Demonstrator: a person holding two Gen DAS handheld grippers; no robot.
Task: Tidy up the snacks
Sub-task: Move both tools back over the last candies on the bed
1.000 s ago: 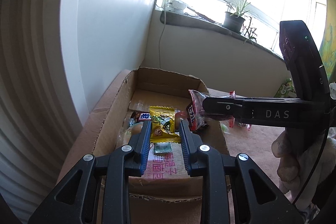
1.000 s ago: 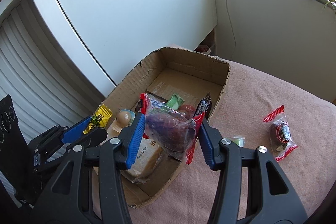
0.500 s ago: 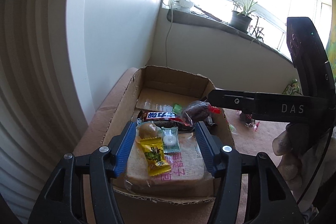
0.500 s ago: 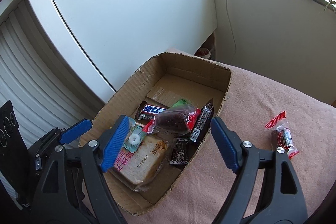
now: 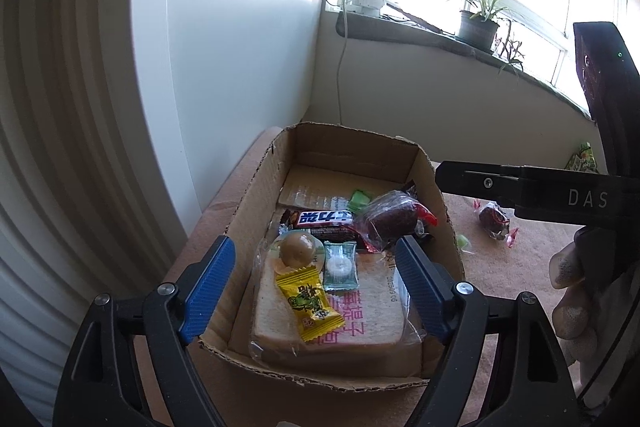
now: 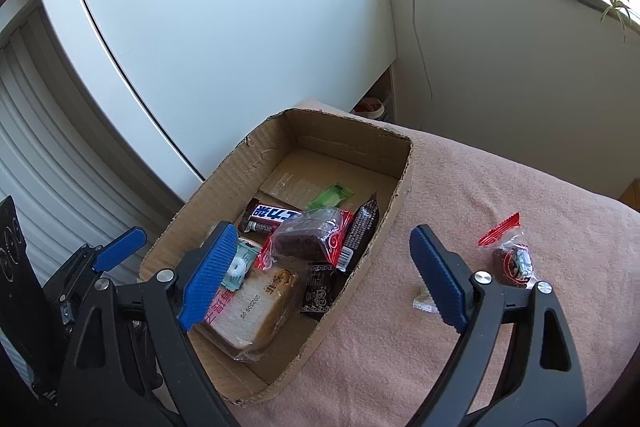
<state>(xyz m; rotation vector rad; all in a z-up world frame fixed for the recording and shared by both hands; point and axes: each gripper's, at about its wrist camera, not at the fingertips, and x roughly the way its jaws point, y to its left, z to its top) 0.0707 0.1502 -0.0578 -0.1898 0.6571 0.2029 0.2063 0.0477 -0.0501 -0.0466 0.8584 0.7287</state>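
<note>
Two grippers: both hang with jaws spread wide, nothing between them.
Left gripper (image 5: 316,287): over the near end of the cardboard box (image 6: 276,157), straddling the bread pack (image 5: 352,315).
Box contents: yellow candy (image 5: 310,301) and mint (image 5: 340,265) lie on the bread; chocolate bar (image 6: 274,215) and dark cake pack (image 6: 308,237) sit mid-box (far end bare cardboard).
Right gripper (image 6: 320,275): across the box's right wall.
Pink cloth (image 6: 500,195): red-wrapped snack (image 6: 510,259) lies well apart from the box, open cloth around it.

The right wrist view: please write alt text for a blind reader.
An open right gripper hovers over a brown cardboard box holding wrapped snacks, including a bagged bread slice. A red-ended clear candy packet lies outside on the pink cloth.
</note>
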